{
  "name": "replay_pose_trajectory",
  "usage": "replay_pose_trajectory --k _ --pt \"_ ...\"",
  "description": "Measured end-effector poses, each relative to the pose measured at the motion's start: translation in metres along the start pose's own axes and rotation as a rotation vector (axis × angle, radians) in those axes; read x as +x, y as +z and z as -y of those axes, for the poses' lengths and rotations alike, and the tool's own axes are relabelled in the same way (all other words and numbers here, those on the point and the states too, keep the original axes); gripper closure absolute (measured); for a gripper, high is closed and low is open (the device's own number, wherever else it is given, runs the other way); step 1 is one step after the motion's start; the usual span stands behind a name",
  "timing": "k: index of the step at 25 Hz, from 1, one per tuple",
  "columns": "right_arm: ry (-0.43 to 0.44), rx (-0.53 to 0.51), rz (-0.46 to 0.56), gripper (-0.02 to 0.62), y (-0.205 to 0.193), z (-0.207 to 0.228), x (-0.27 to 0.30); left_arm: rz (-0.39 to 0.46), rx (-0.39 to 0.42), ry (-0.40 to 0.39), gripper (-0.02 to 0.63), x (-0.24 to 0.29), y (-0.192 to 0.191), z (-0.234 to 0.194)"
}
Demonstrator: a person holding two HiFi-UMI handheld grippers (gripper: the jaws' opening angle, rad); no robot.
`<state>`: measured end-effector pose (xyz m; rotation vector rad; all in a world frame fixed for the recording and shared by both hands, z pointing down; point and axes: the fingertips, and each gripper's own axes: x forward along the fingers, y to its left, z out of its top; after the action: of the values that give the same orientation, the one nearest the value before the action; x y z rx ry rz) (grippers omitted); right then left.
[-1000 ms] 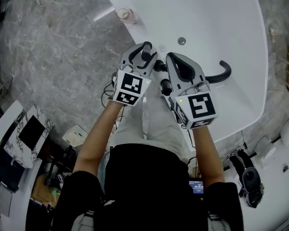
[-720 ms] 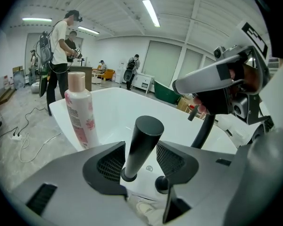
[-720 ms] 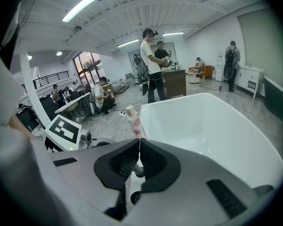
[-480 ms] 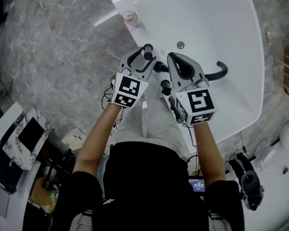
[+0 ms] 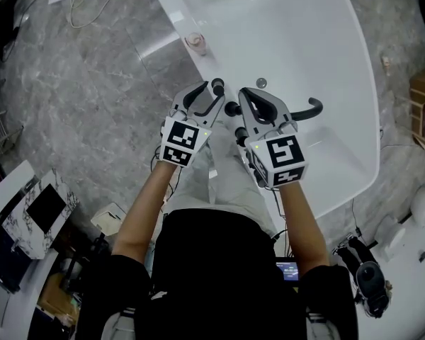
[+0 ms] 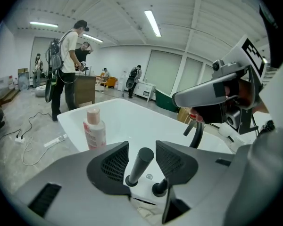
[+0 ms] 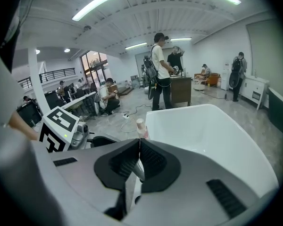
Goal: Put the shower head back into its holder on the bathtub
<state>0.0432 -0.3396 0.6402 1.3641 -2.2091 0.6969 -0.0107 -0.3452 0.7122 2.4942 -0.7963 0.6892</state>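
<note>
Hovering over the near rim of the white bathtub (image 6: 70, 125), the left gripper (image 6: 142, 144) is holding its fingers (image 6: 113, 161) apart around the black cylindrical shower head (image 6: 137, 167) without touching it, likely leaving it undisturbed, upright in its holder (image 6: 130, 182); the right gripper (image 7: 139, 142) is pressing its fingers (image 7: 152, 161) together, empty.

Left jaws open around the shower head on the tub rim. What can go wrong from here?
1. The shower head stands tilted between the pads of the open left gripper; a sideways pull-out could catch it and lever it out.
2. Whether it is fully seated cannot be told, so it may slip.
3. The bottle stands on the tub rim beyond that gripper; a wide swing could topple it.
</note>
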Motion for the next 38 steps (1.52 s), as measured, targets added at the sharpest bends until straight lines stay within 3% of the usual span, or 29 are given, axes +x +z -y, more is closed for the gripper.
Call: replay_pose_trajectory --k 7,12,15,24,38 --pt "-0.021 -0.028 0.010 0.574 0.016 -0.002 -0.022 0.062 -0.050 0.031 0.481 -0.035 0.040 -0.006" --pt "-0.031 -0.031 0.058 0.574 0.040 -0.004 -0.043 0.080 -0.004 0.038 0.561 -0.061 0.065 -0.003" --pt "-0.025 -0.006 0.106 0.574 0.059 -0.011 -0.054 0.086 -0.015 0.042 0.580 -0.082 0.084 -0.001" --pt "-0.046 -0.076 0.183 0.572 0.103 -0.032 -0.093 0.154 0.035 0.060 0.591 -0.149 0.136 0.017" --pt "-0.064 -0.165 0.331 0.574 0.168 -0.061 -0.155 0.263 0.095 0.165 0.592 -0.220 0.196 0.041"
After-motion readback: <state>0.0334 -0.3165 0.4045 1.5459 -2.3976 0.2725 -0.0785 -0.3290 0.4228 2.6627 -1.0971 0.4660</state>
